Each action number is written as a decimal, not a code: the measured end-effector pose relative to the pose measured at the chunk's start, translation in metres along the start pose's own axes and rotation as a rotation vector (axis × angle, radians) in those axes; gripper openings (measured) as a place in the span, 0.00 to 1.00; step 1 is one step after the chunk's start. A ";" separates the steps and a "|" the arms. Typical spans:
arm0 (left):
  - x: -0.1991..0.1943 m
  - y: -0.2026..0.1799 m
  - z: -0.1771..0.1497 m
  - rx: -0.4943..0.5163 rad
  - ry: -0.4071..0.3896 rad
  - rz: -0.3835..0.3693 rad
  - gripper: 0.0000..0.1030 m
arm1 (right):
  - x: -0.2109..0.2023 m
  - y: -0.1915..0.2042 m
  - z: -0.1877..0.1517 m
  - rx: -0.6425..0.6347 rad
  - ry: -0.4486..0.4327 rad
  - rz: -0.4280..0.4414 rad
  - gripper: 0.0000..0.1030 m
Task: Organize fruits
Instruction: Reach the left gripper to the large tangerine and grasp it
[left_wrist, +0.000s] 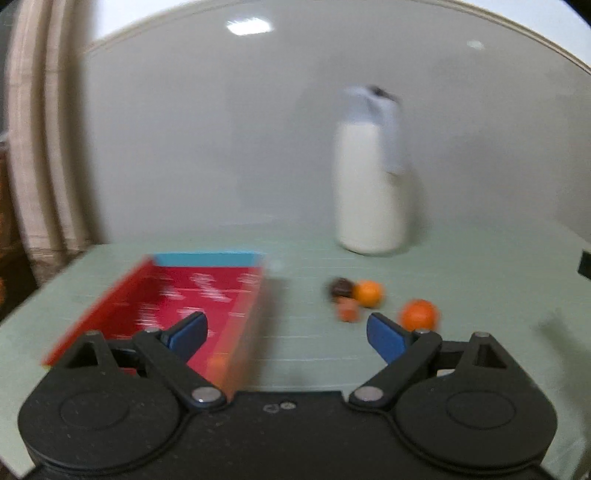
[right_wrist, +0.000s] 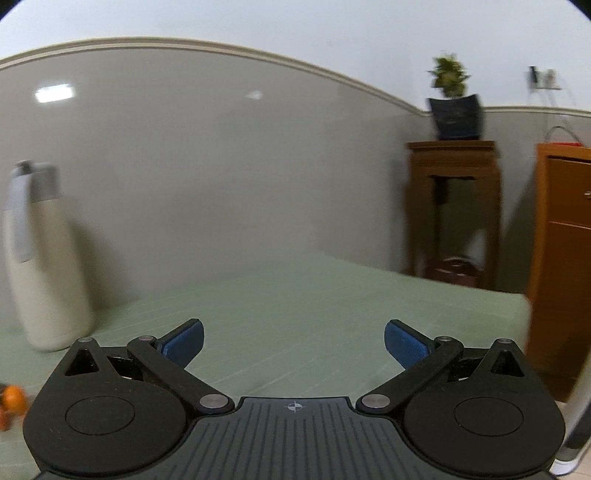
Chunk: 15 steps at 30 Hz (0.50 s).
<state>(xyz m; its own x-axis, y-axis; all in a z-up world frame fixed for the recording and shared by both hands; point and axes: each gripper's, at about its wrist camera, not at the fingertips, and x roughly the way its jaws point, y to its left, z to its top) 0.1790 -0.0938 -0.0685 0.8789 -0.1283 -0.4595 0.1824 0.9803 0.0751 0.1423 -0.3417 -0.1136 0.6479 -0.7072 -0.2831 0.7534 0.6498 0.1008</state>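
Note:
In the blurred left wrist view a red tray (left_wrist: 122, 295) with a blue far end lies on the green table at the left. Right of it lie a dark fruit (left_wrist: 340, 288), a small reddish fruit (left_wrist: 348, 311) and two oranges (left_wrist: 368, 293) (left_wrist: 419, 314). An orange blur shows inside the tray's near corner (left_wrist: 218, 363). My left gripper (left_wrist: 286, 332) is open and empty, above the table between tray and fruits. My right gripper (right_wrist: 293, 343) is open and empty over bare table; an orange (right_wrist: 14, 398) shows at its far left edge.
A tall cream thermos jug (left_wrist: 369, 184) with a grey lid stands behind the fruits, close to the wall; it also shows in the right wrist view (right_wrist: 40, 266). Beyond the table's right edge (right_wrist: 517, 306) stand a wooden stand with a plant (right_wrist: 454, 206) and a wooden cabinet (right_wrist: 561, 258).

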 end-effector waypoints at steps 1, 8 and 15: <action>0.007 -0.010 0.002 0.007 0.018 -0.035 0.84 | 0.003 -0.003 0.003 0.004 -0.004 -0.017 1.00; 0.045 -0.057 0.003 0.083 0.082 -0.157 0.76 | 0.008 -0.026 0.013 -0.018 -0.075 -0.174 1.00; 0.081 -0.081 0.004 0.104 0.121 -0.180 0.67 | 0.018 -0.041 0.019 0.013 -0.047 -0.149 1.00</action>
<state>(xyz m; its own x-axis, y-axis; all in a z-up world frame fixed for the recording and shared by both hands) 0.2370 -0.1846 -0.1087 0.7698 -0.2744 -0.5763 0.3814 0.9217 0.0707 0.1252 -0.3870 -0.1045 0.5330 -0.8081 -0.2508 0.8429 0.5331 0.0737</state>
